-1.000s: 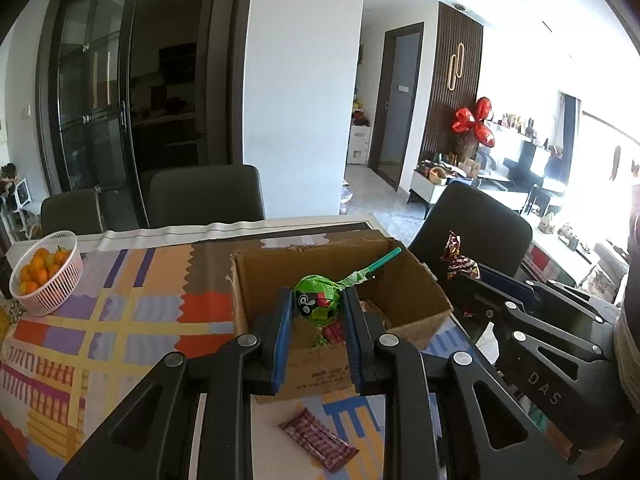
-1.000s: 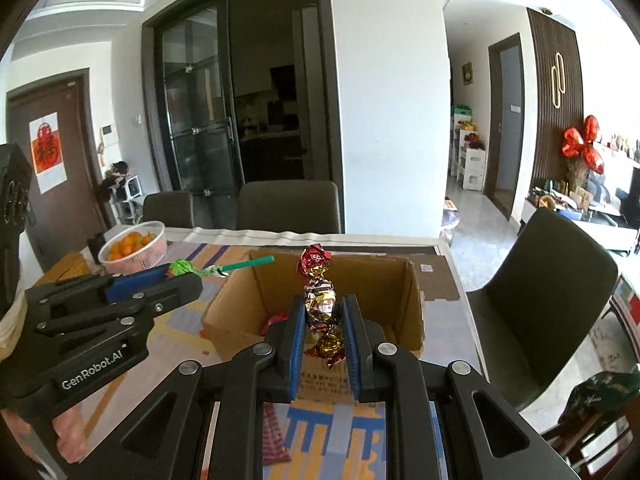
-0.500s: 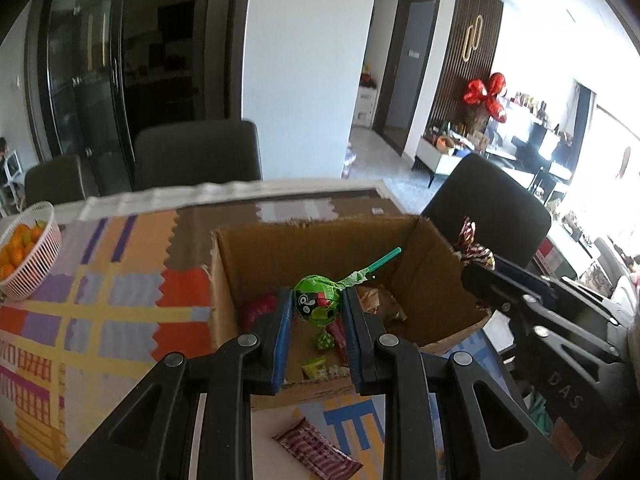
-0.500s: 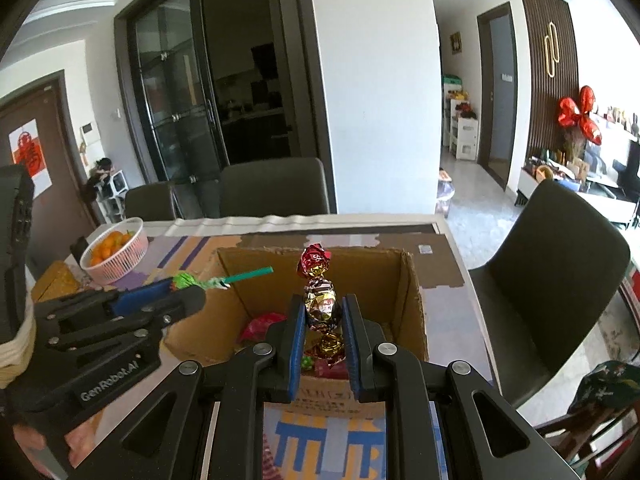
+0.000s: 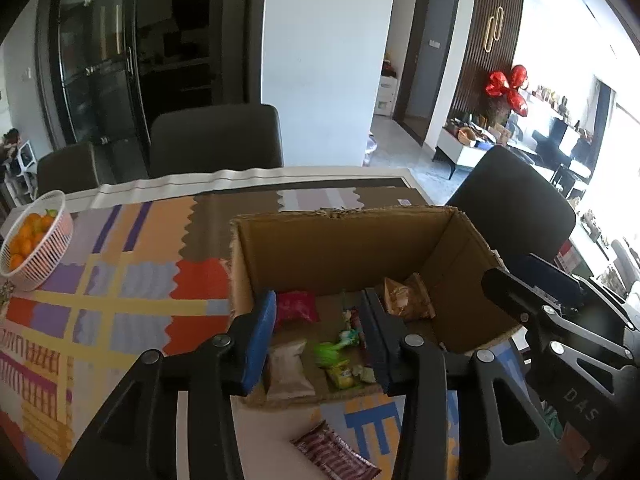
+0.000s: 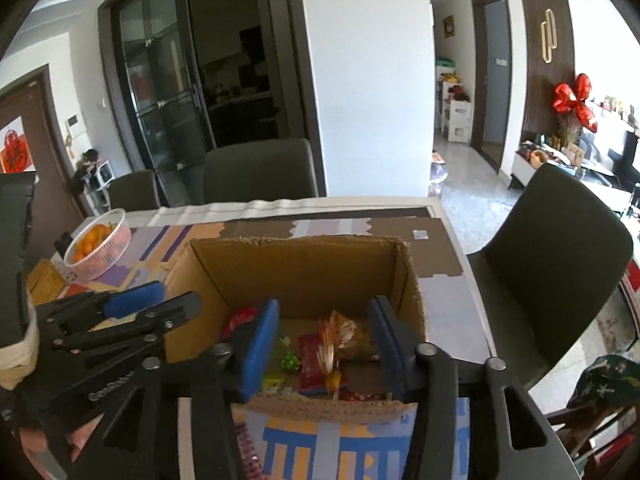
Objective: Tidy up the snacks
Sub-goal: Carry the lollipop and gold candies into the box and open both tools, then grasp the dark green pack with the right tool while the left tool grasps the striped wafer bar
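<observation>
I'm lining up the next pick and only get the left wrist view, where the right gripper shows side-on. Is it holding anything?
Observer: No. The right gripper has its jaws opening and clamps nothing. The foil candy string shows blurred between and below them, inside the cardboard box.
Operator: Is there anything next to the fruit basket that my view cuts off?
Observer: Yes, a yellow-gold box sits on the table on the near left side of the fruit basket.
</observation>
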Demonstrator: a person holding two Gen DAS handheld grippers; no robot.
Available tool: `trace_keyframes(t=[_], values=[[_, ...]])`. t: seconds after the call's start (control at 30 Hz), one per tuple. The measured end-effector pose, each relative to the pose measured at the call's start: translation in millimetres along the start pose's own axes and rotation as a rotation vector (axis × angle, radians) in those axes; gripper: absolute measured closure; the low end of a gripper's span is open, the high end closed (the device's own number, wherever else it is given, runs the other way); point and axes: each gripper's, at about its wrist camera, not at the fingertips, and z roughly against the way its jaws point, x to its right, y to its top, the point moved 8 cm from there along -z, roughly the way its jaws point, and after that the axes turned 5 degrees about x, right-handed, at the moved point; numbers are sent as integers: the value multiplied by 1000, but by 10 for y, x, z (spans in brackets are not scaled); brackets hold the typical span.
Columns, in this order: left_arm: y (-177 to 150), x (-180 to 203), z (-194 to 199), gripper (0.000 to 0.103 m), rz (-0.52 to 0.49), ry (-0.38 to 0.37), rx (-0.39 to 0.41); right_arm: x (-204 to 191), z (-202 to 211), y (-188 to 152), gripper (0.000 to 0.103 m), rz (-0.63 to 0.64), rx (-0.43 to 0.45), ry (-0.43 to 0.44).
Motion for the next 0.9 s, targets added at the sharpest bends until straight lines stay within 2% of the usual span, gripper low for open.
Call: trace_keyframes(t=[0.07,0.13,0.33,0.67,0.73,0.9], values=[[-35,-8,112,57,-3,13,16,-8,59,-25,52,9,11,-7],[-71,4,212,55,-3,12,30,-16,154,-68,43,8,18,-8],[-229,56,519,51,1,5,70,-67,412,-165,34,38,59,-16],[-625,202,868,45,-59,30,97,-53,794,-450,31,81,85,-8],[-714,238,930,43,-57,28,98,-41,842,-539,26,88,78,-3],[-934,294,993,40,-39,32,91,26,909,-795,26,100,42,6]])
